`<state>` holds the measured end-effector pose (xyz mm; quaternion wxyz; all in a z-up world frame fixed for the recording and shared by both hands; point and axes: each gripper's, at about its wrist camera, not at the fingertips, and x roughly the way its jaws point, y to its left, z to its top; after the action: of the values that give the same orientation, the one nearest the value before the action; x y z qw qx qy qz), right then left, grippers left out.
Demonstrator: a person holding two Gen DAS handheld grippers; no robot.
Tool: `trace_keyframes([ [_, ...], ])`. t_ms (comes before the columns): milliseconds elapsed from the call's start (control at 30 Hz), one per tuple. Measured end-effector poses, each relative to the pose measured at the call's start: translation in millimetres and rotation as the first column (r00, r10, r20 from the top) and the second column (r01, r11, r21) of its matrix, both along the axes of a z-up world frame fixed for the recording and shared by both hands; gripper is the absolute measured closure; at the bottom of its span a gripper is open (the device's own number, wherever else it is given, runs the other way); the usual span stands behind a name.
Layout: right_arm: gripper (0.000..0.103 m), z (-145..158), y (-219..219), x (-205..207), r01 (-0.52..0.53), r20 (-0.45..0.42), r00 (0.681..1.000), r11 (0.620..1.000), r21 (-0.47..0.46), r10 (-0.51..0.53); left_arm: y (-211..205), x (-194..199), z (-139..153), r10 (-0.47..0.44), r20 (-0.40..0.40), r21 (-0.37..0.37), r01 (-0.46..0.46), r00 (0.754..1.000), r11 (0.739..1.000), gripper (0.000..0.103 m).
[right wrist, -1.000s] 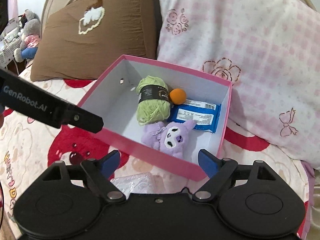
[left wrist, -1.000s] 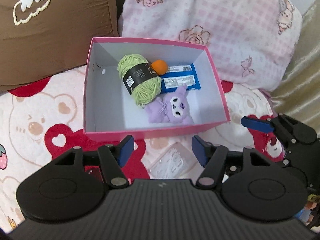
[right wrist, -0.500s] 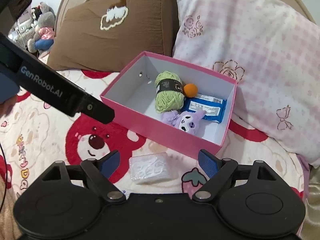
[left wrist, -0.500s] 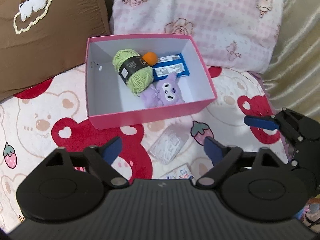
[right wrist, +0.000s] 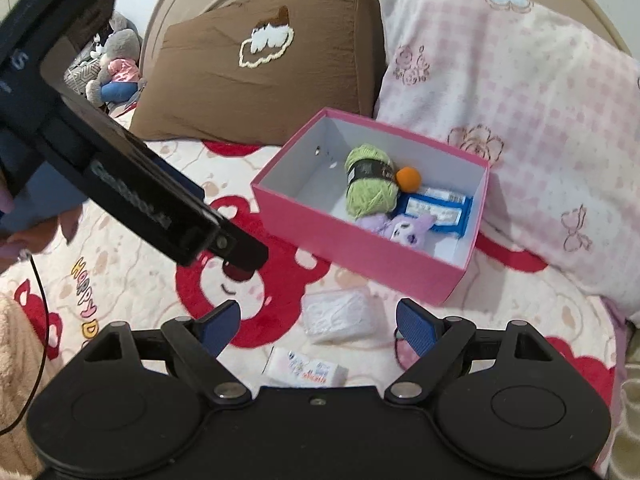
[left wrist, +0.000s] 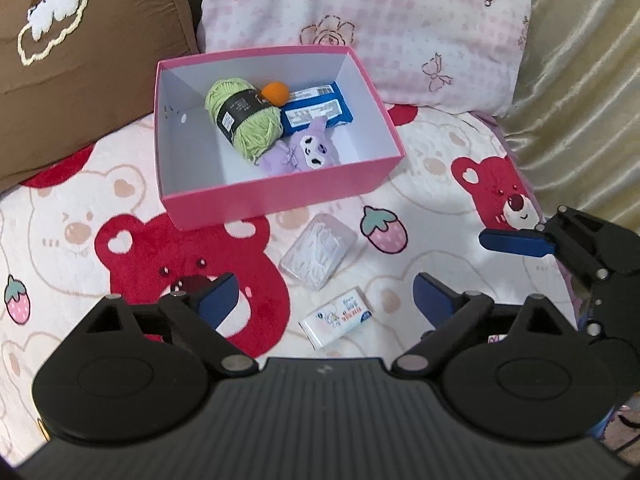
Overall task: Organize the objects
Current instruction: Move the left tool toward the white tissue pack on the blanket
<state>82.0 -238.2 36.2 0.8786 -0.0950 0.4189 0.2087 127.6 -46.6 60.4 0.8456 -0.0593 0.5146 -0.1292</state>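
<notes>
A pink box (left wrist: pixel 280 196) sits on the bear-print bedspread. It holds green yarn (left wrist: pixel 244 118), an orange ball (left wrist: pixel 275 93), a blue packet (left wrist: pixel 316 110) and a purple plush (left wrist: pixel 302 154). In front of the box lie a clear plastic box (left wrist: pixel 319 252) and a small white tissue pack (left wrist: pixel 338 318). My left gripper (left wrist: pixel 325 296) hovers above those two, its jaws opening, with nothing between them. The right gripper (right wrist: pixel 318 322) is open and empty above the same clear box (right wrist: pixel 340 316) and tissue pack (right wrist: pixel 306 368), on the near side of the pink box (right wrist: pixel 360 256).
A brown pillow (left wrist: pixel 80 60) and a pink checked pillow (left wrist: pixel 380 28) lean behind the box. Gold fabric (left wrist: pixel 580 100) runs along the right. Soft toys (right wrist: pixel 116 68) sit far left. The left gripper's body (right wrist: pixel 172 216) crosses the right wrist view; a fuzzy sleeve (right wrist: pixel 16 340) shows below it.
Both grippers have drawn back from the pink box, which looks smaller now. The left jaws have spread wider. The clear box and tissue pack have come into full view.
</notes>
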Motion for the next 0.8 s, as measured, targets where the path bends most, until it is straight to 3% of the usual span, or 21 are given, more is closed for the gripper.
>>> trace_keyframes([
  [100,0.015,-10,3,-11,-0.009,-0.007,1.000,1.000,-0.025,0.009,2,-10,-3,-0.003,0.002,0.005,0.003,1.000,1.000,0.008],
  [400,0.015,-40,5,-35,-0.036,-0.074,0.997,0.999,0.039,0.039,0,-39,-38,-0.030,-0.036,0.024,0.031,0.999,0.999,0.010],
  [800,0.015,-89,11,-36,0.017,-0.051,0.999,0.999,0.029,-0.015,-6,-54,-93,-0.027,-0.018,-0.007,0.027,0.999,1.000,0.010],
])
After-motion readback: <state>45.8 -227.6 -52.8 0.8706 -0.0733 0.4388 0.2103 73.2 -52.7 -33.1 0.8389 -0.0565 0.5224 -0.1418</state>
